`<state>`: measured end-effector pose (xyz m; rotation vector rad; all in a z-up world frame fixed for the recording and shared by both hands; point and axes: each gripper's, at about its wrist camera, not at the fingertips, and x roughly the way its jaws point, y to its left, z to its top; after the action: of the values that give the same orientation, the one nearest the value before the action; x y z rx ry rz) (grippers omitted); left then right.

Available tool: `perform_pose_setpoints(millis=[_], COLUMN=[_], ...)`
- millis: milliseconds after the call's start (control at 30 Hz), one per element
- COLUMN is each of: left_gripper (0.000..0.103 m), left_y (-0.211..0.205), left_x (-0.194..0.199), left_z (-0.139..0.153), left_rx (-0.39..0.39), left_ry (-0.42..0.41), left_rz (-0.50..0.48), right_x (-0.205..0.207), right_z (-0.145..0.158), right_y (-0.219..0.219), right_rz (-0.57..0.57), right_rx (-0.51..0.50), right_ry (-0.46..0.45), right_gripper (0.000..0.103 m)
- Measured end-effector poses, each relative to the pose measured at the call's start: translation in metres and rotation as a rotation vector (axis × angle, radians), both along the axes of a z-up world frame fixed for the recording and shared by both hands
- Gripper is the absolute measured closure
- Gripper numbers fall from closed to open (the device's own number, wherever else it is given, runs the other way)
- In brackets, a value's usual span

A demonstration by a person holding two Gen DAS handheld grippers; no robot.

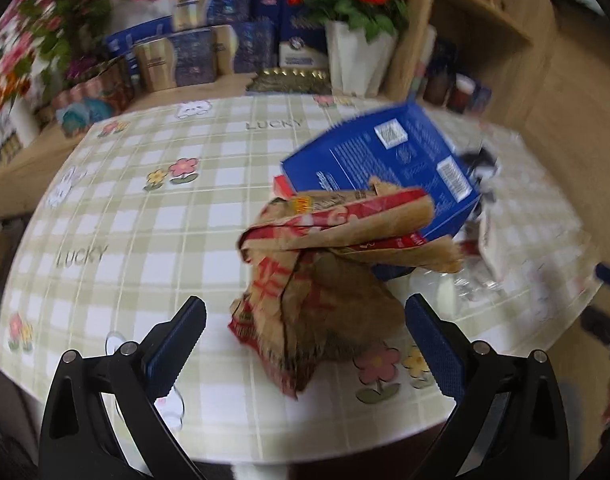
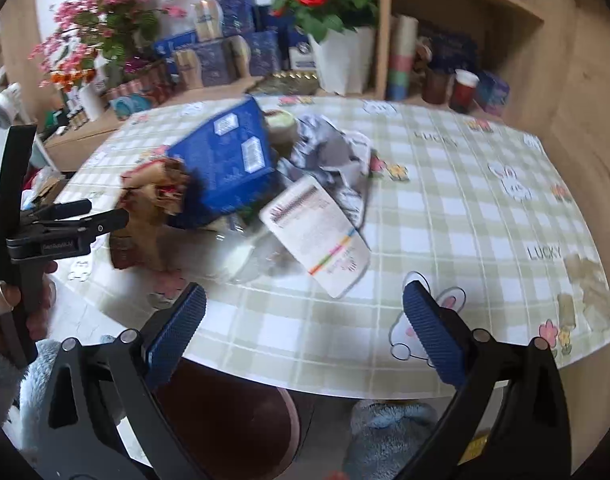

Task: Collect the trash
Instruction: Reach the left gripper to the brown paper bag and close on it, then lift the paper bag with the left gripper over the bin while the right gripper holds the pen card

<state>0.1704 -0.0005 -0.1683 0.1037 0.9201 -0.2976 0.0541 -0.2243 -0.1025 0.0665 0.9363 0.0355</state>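
Trash sits heaped near the bench edge: a crumpled paper bag, a blue box leaning on it, a white carton and crushed plastic beside. Left gripper has its jaws spread around the bag; right gripper jaws are spread, empty. The bag looks light and soft, so pinch a thick fold near its top.
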Motion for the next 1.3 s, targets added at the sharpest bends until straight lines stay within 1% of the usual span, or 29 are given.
perform_pose_setpoints(millis=[33,100,133,200,233,267,300,333,367,400,433,467,500,567,600,633,667,700,867,933,967,1000,1067,1133,1167,1200,1267,1300], left_gripper=[0.005,0.005,0.005,0.005,0.013,0.017,0.019,0.022,0.023,0.025,0.031,0.043,0.043,0.043,0.045,0.070,0.070,0.072,0.072,0.072,0.072,0.072,0.072,0.073,0.073,0.073,0.072,0.072], left_y=[-0.006,-0.009,-0.007,-0.001,0.003,0.007,0.009,0.012,0.013,0.015,0.016,0.017,0.018,0.027,0.031,0.033,0.034,0.034,0.034,0.034,0.035,0.035,0.037,0.038,0.039,0.039,0.038,0.037], left_x=[0.006,0.015,0.017,0.021,0.022,0.021,0.021,0.019,0.016,0.012,0.009,0.005,0.004,0.001,0.000,-0.001,-0.001,-0.002,-0.011,-0.013,-0.013,-0.015,-0.018,-0.019,-0.020,-0.020,-0.021,-0.021], left_z=[-0.007,-0.020,-0.025,-0.033,-0.037,-0.038,-0.038,-0.036,-0.034,-0.030,-0.025,-0.021,-0.017,-0.008,-0.004,-0.003,-0.002,-0.001,-0.005,-0.009,-0.009,-0.007,-0.002,0.001,0.002,0.003,0.003,0.000], left_rx=[0.023,0.038,0.011,-0.072,-0.130,-0.187,-0.217,-0.238,-0.248,-0.248,-0.238,-0.229,-0.230,-0.250,-0.269,-0.272,-0.286,-0.284,-0.268,-0.280,-0.288,-0.293,-0.289,-0.282,-0.286,-0.290,-0.297,-0.292], left_ry=[0.005,0.034,0.050,0.087,0.111,0.131,0.140,0.138,0.133,0.120,0.103,0.089,0.089,0.080,0.079,0.080,0.097,0.099,0.098,0.103,0.104,0.101,0.082,0.072,0.074,0.078,0.086,0.090], left_rz=[-0.012,-0.013,-0.012,0.002,0.010,0.008,0.012,0.010,0.002,-0.008,-0.016,-0.019,-0.030,-0.024,-0.024,-0.021,-0.035,-0.033,-0.049,-0.046,-0.043,-0.041,-0.038,-0.029,-0.024,-0.022,-0.023,-0.026], right_x=[0.002,0.005,0.007,0.012,0.015,0.018,0.021,0.024,0.029,0.033,0.037,0.041,0.044,0.054,0.059,0.062,0.064,0.069,0.085,0.090,0.090,0.090,0.089,0.086,0.084,0.083,0.079,0.077], right_z=[-0.004,-0.009,-0.011,-0.014,-0.015,-0.016,-0.018,-0.020,-0.026,-0.030,-0.037,-0.042,-0.046,-0.059,-0.066,-0.072,-0.076,-0.082,-0.091,-0.090,-0.088,-0.081,-0.070,-0.056,-0.050,-0.046,-0.043,-0.044], right_y=[-0.003,-0.005,-0.005,-0.005,-0.005,-0.003,-0.001,0.002,0.007,0.009,0.010,0.010,0.009,0.006,0.006,0.007,0.009,0.012,0.020,0.020,0.020,0.018,0.012,0.001,-0.008,-0.014,-0.025,-0.027], right_rz=[-0.003,0.006,0.018,0.045,0.062,0.091,0.128,0.156,0.200,0.218,0.238,0.254,0.264,0.270,0.276,0.283,0.288,0.297,0.305,0.314,0.319,0.322,0.309,0.280,0.254,0.233,0.184,0.170], right_rx=[-0.004,-0.015,-0.021,-0.015,-0.018,-0.036,-0.071,-0.111,-0.188,-0.234,-0.279,-0.288,-0.284,-0.291,-0.294,-0.297,-0.305,-0.312,-0.314,-0.291,-0.274,-0.242,-0.193,-0.075,0.011,0.061,0.166,0.192], right_ry=[0.004,0.004,0.004,-0.002,-0.008,-0.018,-0.028,-0.028,-0.014,-0.001,0.010,0.015,0.021,0.044,0.055,0.063,0.070,0.083,0.079,0.083,0.081,0.070,0.059,0.046,0.042,0.041,0.045,0.048], right_gripper=[0.006,0.006,0.006,0.006,0.006,0.007,0.010,0.016,0.030,0.035,0.035,0.037,0.039,0.041,0.042,0.043,0.044,0.044,0.044,0.050,0.058,0.070,0.075,0.078,0.081,0.086,0.087,0.088])
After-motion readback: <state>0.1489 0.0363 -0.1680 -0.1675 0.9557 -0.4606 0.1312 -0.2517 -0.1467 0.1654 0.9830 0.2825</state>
